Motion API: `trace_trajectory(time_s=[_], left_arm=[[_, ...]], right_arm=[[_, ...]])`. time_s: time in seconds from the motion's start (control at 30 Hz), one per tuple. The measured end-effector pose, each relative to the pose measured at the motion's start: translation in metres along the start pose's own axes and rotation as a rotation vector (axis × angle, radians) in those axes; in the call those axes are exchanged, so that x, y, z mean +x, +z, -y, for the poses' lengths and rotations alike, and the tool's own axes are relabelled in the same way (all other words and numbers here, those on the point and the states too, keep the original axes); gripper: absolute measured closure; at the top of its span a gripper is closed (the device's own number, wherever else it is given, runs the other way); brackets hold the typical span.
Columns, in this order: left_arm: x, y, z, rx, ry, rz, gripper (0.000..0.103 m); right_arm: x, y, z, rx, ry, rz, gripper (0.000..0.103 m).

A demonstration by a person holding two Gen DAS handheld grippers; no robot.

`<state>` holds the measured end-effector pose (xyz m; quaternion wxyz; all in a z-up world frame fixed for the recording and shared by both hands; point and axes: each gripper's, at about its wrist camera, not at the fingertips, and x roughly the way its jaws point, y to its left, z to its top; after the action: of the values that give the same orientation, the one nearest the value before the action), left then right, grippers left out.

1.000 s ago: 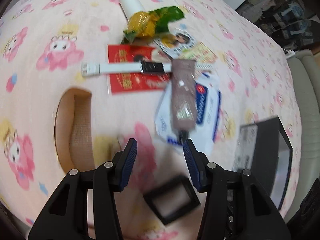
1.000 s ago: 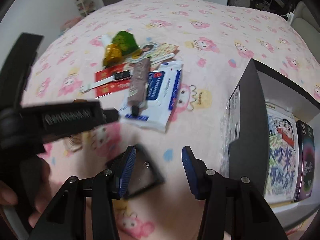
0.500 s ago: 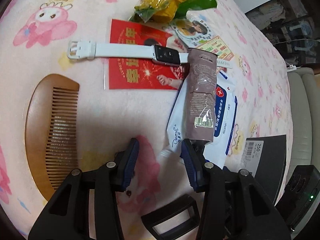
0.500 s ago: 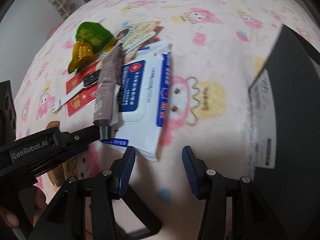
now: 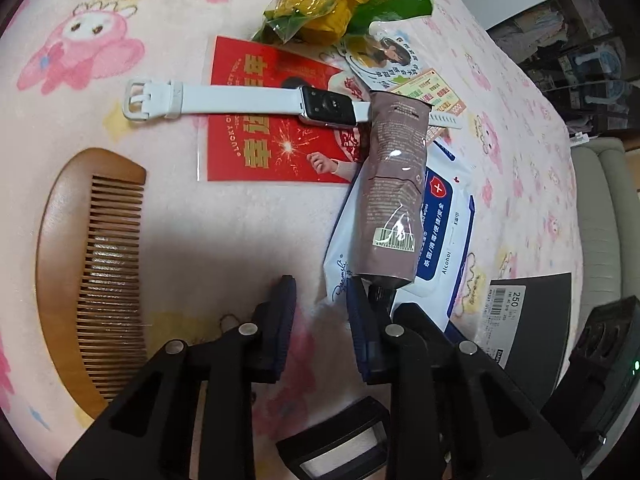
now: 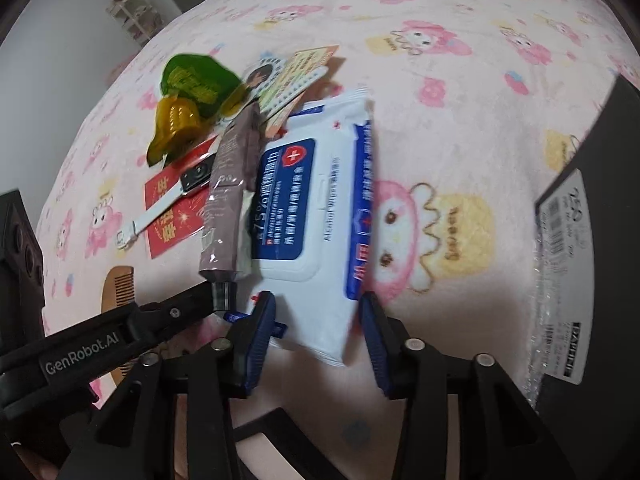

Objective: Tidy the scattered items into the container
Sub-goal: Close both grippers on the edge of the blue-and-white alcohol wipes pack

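A white and blue wipes pack (image 5: pixel 448 232) (image 6: pixel 316 216) lies on the pink blanket, with a brown tube (image 5: pixel 394 196) (image 6: pixel 232 196) resting along its left side. My left gripper (image 5: pixel 320 296) is open, low over the blanket; its right finger sits beside the tube's black cap (image 5: pixel 380 292) and the pack's corner lies between the jaws. My right gripper (image 6: pixel 316 312) is open, its fingers straddling the pack's near end. The left gripper (image 6: pixel 120 340) shows in the right wrist view, tip at the cap. The black container (image 6: pixel 592 240) (image 5: pixel 532 320) stands to the right.
A wooden comb (image 5: pixel 92 264), a white-strapped watch (image 5: pixel 240 102), a red envelope (image 5: pixel 272 148), a green and yellow snack bag (image 5: pixel 340 12) and some cards (image 5: pixel 392 60) lie beyond. A small black frame (image 5: pixel 332 440) lies under the grippers. A sofa (image 5: pixel 600 200) borders the bed on the right.
Both grippers have moved forward and lower toward the wipes pack. The left one now reaches the tube's cap; the right one's fingers now flank the pack's near end.
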<state>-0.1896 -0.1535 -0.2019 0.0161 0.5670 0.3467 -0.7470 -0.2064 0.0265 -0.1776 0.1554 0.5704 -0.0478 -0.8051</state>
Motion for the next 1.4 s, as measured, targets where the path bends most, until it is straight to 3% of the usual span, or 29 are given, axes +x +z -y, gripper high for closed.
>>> trace_trajectory(time_s=[0.23,0.6,0.83,1.07,1.2,1.4], left_arm=[[-0.008,-0.007,0.005,0.034,0.006,-0.003,0.082],[-0.021,-0.017,-0.002,-0.006,-0.023,-0.022,0.083],[-0.026,-0.026,-0.007,-0.055,-0.026,-0.038,0.082],[-0.02,-0.03,-0.019,-0.1,-0.068,-0.099,0.057],[-0.006,-0.027,-0.016,-0.091,-0.109,-0.138,0.06],[-0.003,-0.017,-0.016,-0.094,-0.11,-0.111,0.071]], right_arm=[[-0.015,-0.008,-0.013,-0.07,-0.034,0.024,0.083],[-0.035,-0.016,-0.022,-0.098,-0.029,0.048,0.089],[-0.043,-0.035,-0.038,-0.113,0.032,0.012,0.091],[-0.05,-0.036,-0.022,-0.057,0.041,0.005,0.091],[-0.045,-0.031,-0.008,-0.024,0.014,-0.009,0.09],[-0.026,-0.027,-0.008,-0.036,0.005,-0.015,0.089]])
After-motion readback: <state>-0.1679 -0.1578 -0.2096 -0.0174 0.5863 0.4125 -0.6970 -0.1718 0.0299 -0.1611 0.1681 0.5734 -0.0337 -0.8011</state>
